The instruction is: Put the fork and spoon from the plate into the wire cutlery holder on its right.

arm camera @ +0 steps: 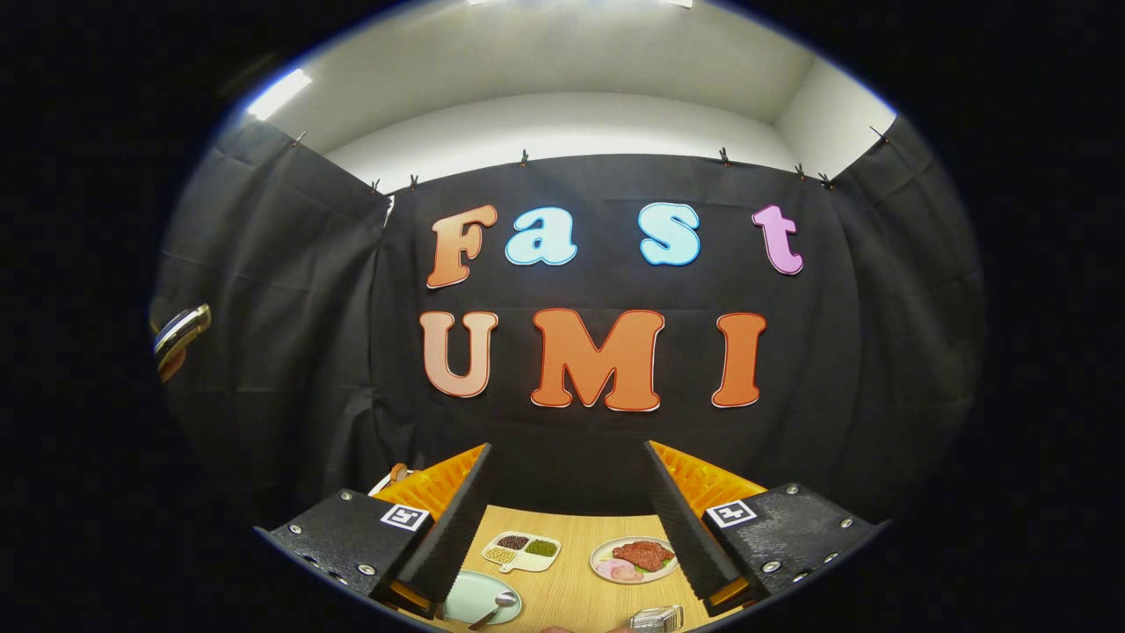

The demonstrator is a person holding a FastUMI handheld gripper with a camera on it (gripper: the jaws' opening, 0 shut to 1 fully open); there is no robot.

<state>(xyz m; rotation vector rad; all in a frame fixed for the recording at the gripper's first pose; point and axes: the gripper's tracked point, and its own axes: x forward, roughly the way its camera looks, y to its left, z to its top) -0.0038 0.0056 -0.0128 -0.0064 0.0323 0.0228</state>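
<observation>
Black foam-padded gripper (567, 519) fingers stand wide apart, empty. We see pale green round plate (466, 602) low beside left finger, silver metal spoon (495, 605) on it, handle angling down-left. Wire cutlery holder (657, 618) sits right of plate. Fork: we cannot tell.

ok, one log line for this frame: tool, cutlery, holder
tool: open, raised, holding nothing | spoon: on pale plate | fork: not discernible | wire holder: right of plate | stage: no grasp yet

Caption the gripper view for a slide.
Open black-fingered gripper held above wooden table; pale green plate with metal spoon, wire cutlery holder to its right.
</observation>
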